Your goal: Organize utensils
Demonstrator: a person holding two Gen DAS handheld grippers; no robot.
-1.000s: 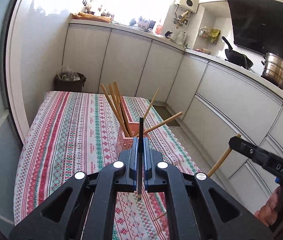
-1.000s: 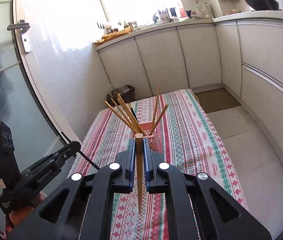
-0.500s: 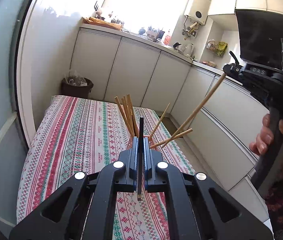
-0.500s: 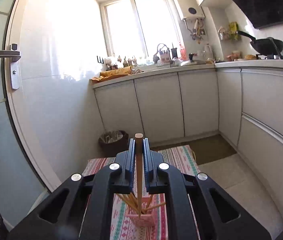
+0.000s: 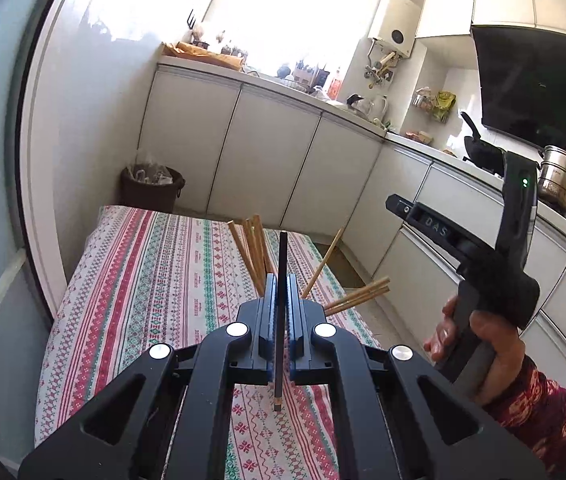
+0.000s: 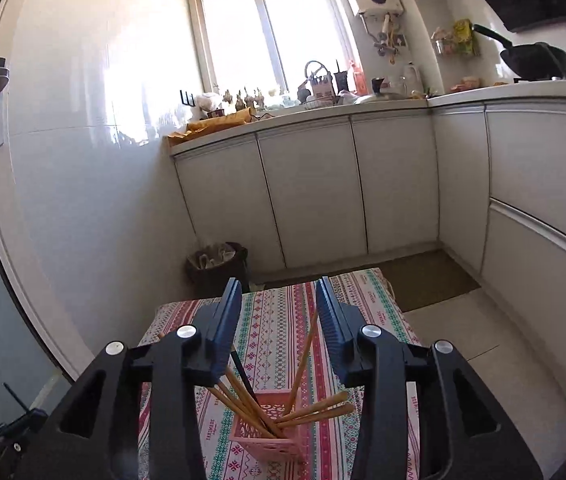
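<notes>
Your left claw (image 5: 281, 308) clamps one black chopstick (image 5: 281, 264); your right claw (image 6: 279, 320), just opening, is empty above the pink holder (image 6: 273, 442), at six o'clock, with seven chopsticks (image 6: 243, 404).

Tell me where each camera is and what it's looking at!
Left wrist: rides the left gripper, shut on a dark chopstick, facing the striped table; the right hand shows.
Right wrist: rides the right gripper, jaws just opened, empty, above the pink holder.
Both see the wooden chopsticks, table and bin.

Right gripper (image 6: 279, 320) fingers just opened, nothing between; wooden chopsticks (image 6: 303, 364) lean in pink holder (image 6: 273, 440).
</notes>
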